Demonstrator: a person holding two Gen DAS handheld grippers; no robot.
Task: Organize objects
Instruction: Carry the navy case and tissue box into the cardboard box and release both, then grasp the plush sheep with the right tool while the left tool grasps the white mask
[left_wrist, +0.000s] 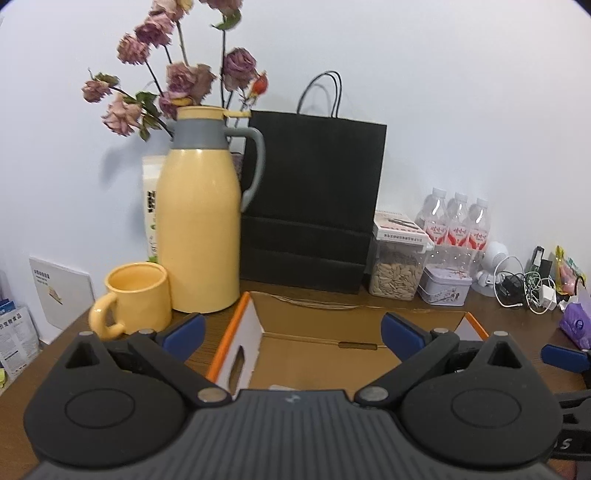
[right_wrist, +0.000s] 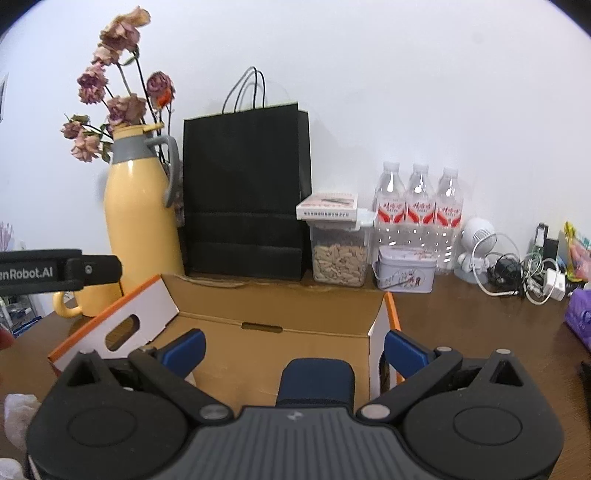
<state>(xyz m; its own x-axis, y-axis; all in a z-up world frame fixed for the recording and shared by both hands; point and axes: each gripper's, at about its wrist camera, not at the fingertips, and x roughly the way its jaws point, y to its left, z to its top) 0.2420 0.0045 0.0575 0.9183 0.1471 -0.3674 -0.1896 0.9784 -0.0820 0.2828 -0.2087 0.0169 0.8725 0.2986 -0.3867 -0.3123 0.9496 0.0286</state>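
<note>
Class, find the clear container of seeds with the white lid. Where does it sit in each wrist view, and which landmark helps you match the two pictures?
Left wrist view: the seed container stands right of centre, against the back wall.
Right wrist view: the seed container stands just right of centre, behind the open cardboard box.
Shared landmark: the black paper bag stands immediately to its left in both views.

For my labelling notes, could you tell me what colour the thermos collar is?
Grey, on the yellow thermos; clearest in the left wrist view.
</note>
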